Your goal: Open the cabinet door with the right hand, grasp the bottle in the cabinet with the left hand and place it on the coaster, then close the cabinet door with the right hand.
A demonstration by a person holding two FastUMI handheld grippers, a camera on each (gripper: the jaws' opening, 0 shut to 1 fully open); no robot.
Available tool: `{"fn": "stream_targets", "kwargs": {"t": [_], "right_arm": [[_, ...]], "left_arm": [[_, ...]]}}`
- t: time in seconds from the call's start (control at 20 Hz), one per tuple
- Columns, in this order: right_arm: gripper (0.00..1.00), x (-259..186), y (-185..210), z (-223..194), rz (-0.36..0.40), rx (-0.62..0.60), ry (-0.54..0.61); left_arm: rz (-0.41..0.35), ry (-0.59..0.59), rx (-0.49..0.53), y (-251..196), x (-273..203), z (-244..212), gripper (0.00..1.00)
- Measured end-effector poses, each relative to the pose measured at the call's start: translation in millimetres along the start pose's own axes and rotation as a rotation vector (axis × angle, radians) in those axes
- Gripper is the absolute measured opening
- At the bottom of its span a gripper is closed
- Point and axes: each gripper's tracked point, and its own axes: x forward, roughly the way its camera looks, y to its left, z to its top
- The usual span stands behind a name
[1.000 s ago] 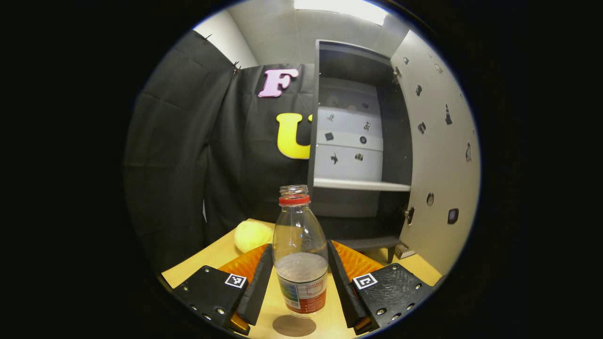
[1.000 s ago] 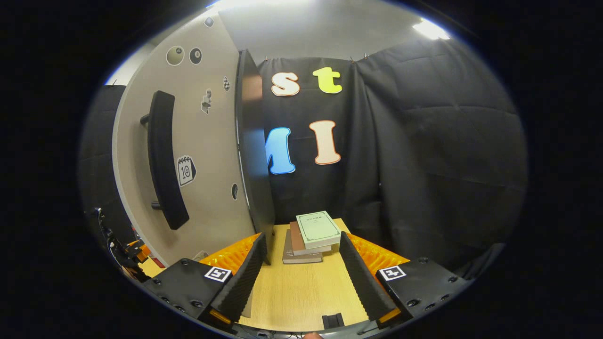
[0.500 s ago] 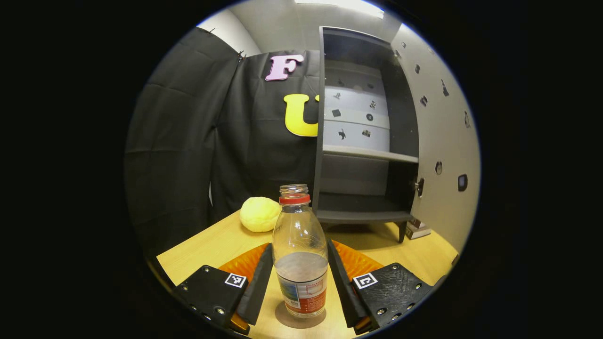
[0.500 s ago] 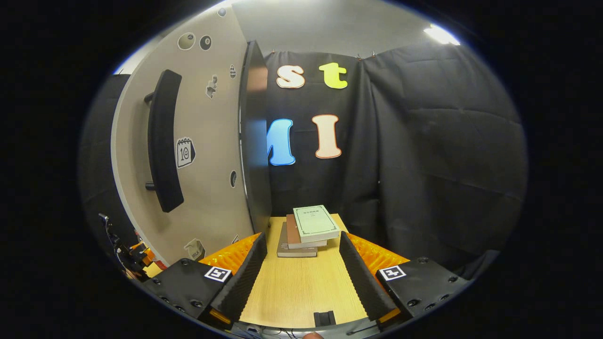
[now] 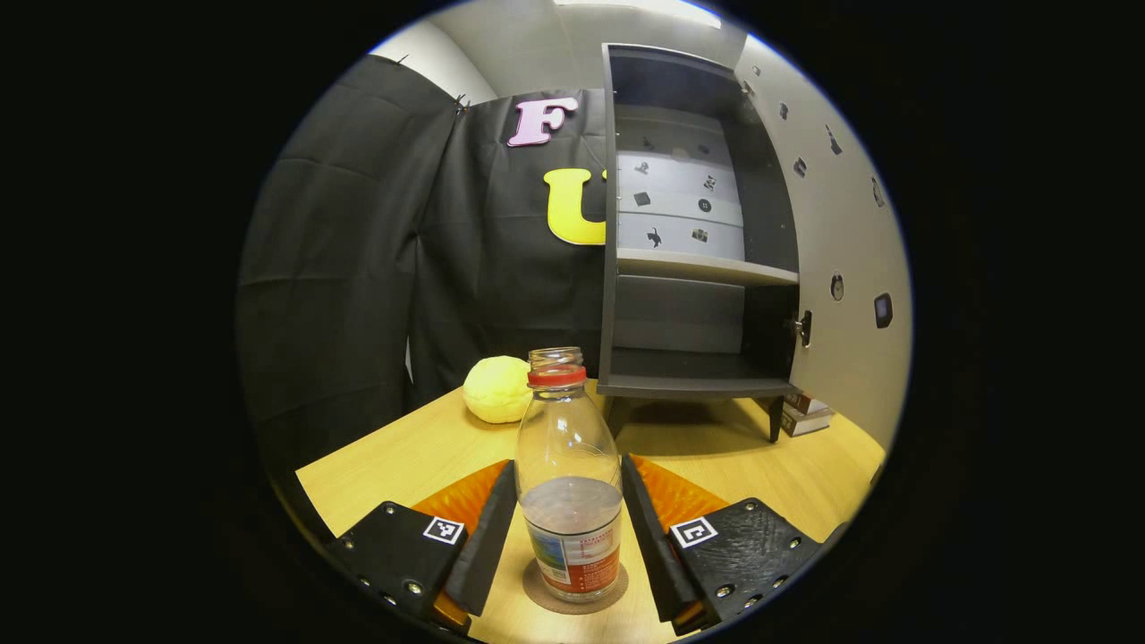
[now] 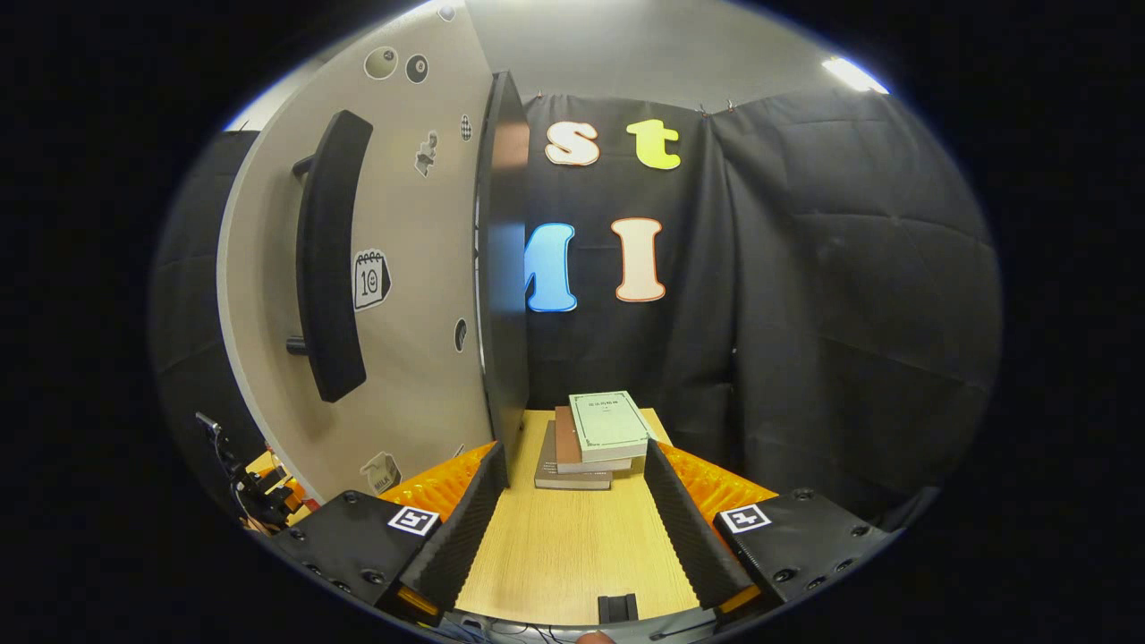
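Bottle (image 5: 570, 487), clear ribbed plastic, upright on round brown coaster (image 5: 575, 592), clamped between left gripper (image 5: 569, 528) fingers. Right gripper (image 6: 569, 519) jaws apart, empty, near smooth cabinet door (image 6: 407, 295); book stack (image 6: 592, 438) on wood-grain table (image 6: 572, 555).

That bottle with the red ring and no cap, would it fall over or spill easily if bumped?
Probably tippy: the bottle is tall and narrow on the small coaster. The liquid only fills the lower part, which likely steadies it somewhat. With the mouth uncapped, a hard knock would likely spill it. The left gripper flanks it now.
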Motion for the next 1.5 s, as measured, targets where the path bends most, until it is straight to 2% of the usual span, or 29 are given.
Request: {"fn": "stream_targets", "kwargs": {"t": [0.15,0.2,0.5,0.6,0.65,0.75,0.8,0.85,1.05,1.1,1.15,1.2,1.25,1.3,1.4,1.45,1.5], "right_arm": [[0.98,1,-1,1,0.006,0.008,-0.007],[0.98,0,0,2,0.008,0.011,-0.008],[0.98,0,2,10,0.031,0.003,-0.03],[0.98,0,3,15,0.041,0.008,-0.041],[0.93,-1,4,17,0.049,0.012,-0.047],[0.93,-1,3,26,0.063,0.021,-0.067],[0.98,-1,3,31,0.07,0.03,-0.076],[0.98,-1,4,35,0.082,0.045,-0.081],[0.98,-9,13,64,0.141,0.099,-0.111],[0.98,-12,18,72,0.162,0.1,-0.117],[0.93,-14,26,78,0.186,0.095,-0.115],[0.98,-15,32,83,0.201,0.087,-0.116],[0.98,-16,39,90,0.212,0.073,-0.125],[0.92,-16,43,97,0.2,0.053,-0.135],[0.89,-14,43,104,0.166,0.011,-0.158],[0.95,-11,46,105,0.159,0.001,-0.153],[0.95,-9,50,106,0.159,-0.002,-0.149]], "left_arm": [[0.003,0.036,0.018,-4,-1,-6,0.64],[0.005,0.044,0.022,-4,-2,-7,0.67],[0.006,-0.02,0.041,-6,-8,34,0.67],[0.01,-0.043,0.045,-7,-11,54,0.67],[0.015,-0.055,0.05,-7,-13,66,0.67],[0.028,-0.079,0.059,-5,-21,92,0.67],[0.041,-0.088,0.067,-3,-25,106,0.65],[0.05,-0.094,0.073,-2,-31,121,0.67],[0.038,-0.133,0.047,-5,-60,179,0.65],[0.039,-0.14,0.041,-4,-65,189,0.67],[0.041,-0.15,0.037,-3,-68,202,0.67],[0.038,-0.165,0.036,-2,-71,213,0.67],[0.03,-0.182,0.039,-3,-70,226,0.67],[0.025,-0.202,0.046,-2,-67,236,0.67],[0.019,-0.219,0.061,3,-59,249,0.67],[0.013,-0.221,0.064,6,-55,253,0.67],[0.007,-0.223,0.066,8,-51,255,0.67]]}}
